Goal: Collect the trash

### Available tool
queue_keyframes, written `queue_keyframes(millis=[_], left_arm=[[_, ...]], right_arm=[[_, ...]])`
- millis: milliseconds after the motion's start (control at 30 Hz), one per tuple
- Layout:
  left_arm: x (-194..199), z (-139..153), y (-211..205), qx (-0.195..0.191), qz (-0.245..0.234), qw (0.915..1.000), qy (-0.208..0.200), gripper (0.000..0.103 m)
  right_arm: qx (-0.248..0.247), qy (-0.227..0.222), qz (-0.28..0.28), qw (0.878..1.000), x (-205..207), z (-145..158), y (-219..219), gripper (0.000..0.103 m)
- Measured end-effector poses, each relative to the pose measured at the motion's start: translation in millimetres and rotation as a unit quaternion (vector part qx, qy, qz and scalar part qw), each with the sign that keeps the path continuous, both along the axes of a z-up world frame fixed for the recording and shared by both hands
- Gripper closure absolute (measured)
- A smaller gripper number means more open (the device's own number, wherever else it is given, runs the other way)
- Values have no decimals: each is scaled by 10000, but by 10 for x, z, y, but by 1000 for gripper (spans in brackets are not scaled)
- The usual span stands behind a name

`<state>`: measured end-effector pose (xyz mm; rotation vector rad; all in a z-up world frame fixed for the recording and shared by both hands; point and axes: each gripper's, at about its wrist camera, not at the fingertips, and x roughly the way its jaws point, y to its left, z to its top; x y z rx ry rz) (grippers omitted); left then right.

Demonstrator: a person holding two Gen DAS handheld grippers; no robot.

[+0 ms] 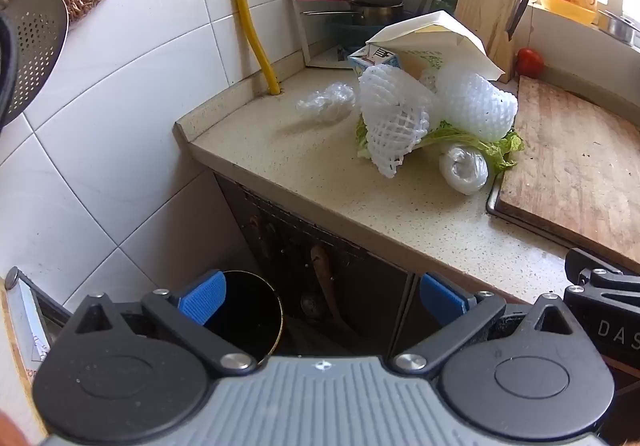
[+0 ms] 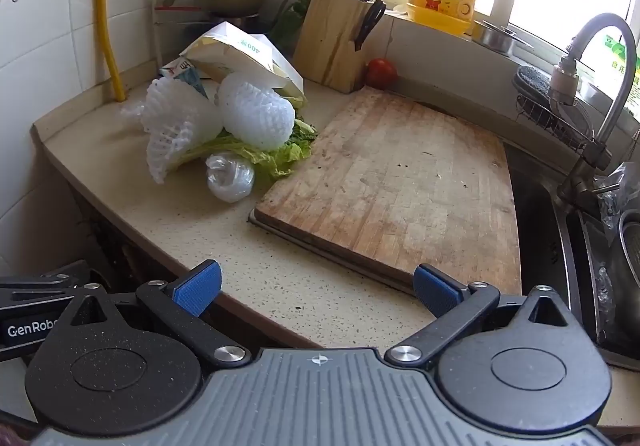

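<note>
Trash (image 1: 436, 114) lies heaped on the desk (image 1: 288, 166) toward its back corner, just beside the wooden cutting board (image 2: 400, 182), and none of it is in our grasp, so we judge the collecting has yet to begin. Our left gripper (image 1: 320, 298) hangs off the desk's front edge with its jaws apart and empty, above a dark bin (image 1: 248, 318) on the floor; our right gripper (image 2: 316, 290) hovers over the near edge, likewise spread and empty. The heap shows two white foam fruit nets (image 2: 256, 110), a balled clear plastic bag (image 2: 230, 176), limp cabbage leaves (image 2: 280, 154), a small carton (image 1: 374, 58) and a folded white paper package (image 2: 240, 50). Next we would reach forward, pinch a light piece such as a net, and carry it to the bin.
</note>
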<state>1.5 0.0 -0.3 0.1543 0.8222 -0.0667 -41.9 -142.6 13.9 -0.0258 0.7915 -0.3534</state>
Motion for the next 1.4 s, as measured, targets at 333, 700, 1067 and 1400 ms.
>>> queue_keyframes(millis=[333,700,1067,1400], left_arm=[[231,50,-15,-16,102,9999,-47,1],[622,1,-60,-177,137,9997,-4,1],[1292,359,-260,-333,113,9994,-3,1],[1963,825,-479,-984,143,9949,-152,1]], right_arm=[[-25,3,76,10000,231,8,-19,0],[-107,72,70,9999,539,25,-153,0],[-357,-382,476,9975,1264,398,-594,0],[-610,-517,737,9941,1954,616,-1100,0]])
